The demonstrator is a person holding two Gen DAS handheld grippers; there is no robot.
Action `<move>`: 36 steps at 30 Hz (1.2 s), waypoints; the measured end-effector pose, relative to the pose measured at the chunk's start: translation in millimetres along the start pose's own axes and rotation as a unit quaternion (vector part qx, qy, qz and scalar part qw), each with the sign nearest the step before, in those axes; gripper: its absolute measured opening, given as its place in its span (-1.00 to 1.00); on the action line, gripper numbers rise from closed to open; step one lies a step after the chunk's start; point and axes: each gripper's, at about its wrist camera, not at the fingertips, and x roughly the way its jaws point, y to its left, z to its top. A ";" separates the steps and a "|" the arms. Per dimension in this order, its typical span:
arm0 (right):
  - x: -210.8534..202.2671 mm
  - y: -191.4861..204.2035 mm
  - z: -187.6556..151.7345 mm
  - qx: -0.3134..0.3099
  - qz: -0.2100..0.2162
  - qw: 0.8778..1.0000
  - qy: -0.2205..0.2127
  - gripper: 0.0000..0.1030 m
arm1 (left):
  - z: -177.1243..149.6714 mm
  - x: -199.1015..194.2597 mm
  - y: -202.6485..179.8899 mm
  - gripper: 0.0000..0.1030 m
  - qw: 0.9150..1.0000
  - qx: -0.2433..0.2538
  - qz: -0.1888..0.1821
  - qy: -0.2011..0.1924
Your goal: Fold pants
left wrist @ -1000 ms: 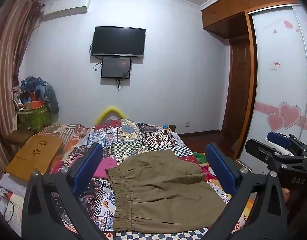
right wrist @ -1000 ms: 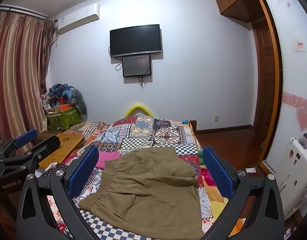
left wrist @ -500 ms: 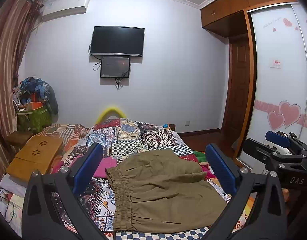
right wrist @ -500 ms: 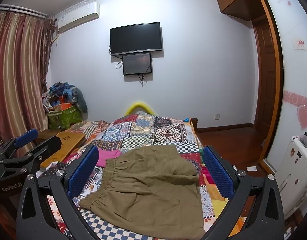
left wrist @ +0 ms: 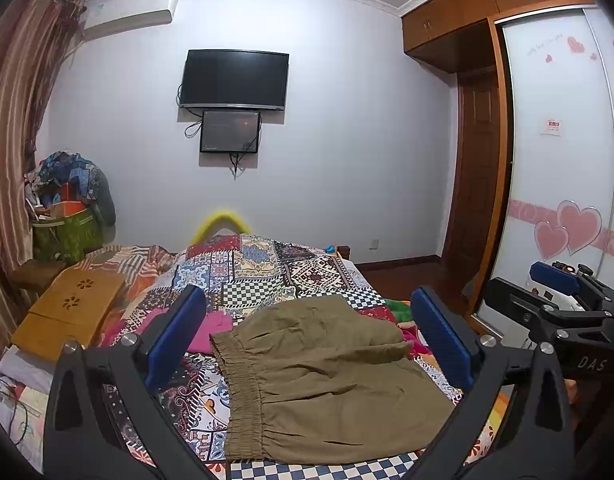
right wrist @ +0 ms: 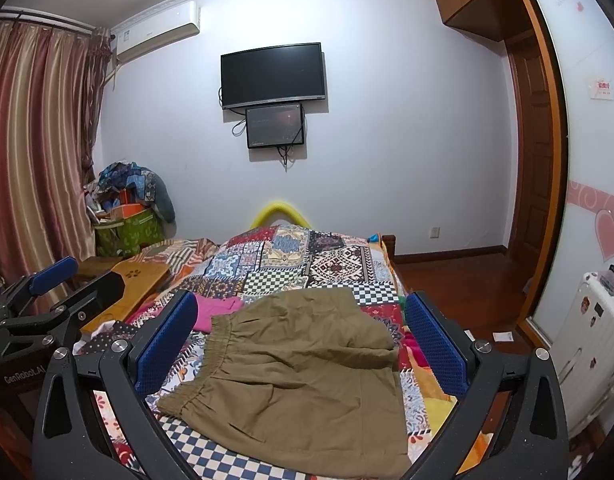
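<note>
Olive-brown pants (left wrist: 323, 376) lie folded on the patchwork bed cover, the elastic waistband toward the left. They also show in the right wrist view (right wrist: 303, 376). My left gripper (left wrist: 307, 336) is open and empty, held above the near edge of the pants. My right gripper (right wrist: 303, 340) is open and empty, also above the pants. The right gripper shows at the right edge of the left wrist view (left wrist: 555, 300). The left gripper shows at the left edge of the right wrist view (right wrist: 51, 288).
A pink garment (left wrist: 215, 328) lies on the patchwork bed (left wrist: 259, 272) left of the pants. A wooden lap table (left wrist: 67, 312) sits at the bed's left. A wardrobe with heart stickers (left wrist: 563, 200) stands on the right. A white suitcase (right wrist: 587, 344) stands by the wardrobe.
Both views have shifted very slightly; the pants and both open grippers stay as they were.
</note>
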 end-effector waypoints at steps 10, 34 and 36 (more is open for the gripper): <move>0.7 -0.2 -0.2 0.000 0.000 1.000 0.001 1.00 | -2.1 0.7 -0.5 1.00 1.000 -0.001 0.000 0.000; 2.5 -1.9 -1.3 0.000 -0.001 1.000 0.005 1.00 | -2.0 1.7 -1.6 1.00 1.000 -0.002 0.000 0.001; 2.6 -2.0 -0.8 -0.001 -0.001 1.000 0.005 1.00 | -2.6 2.4 -1.8 1.00 1.000 -0.002 0.000 0.002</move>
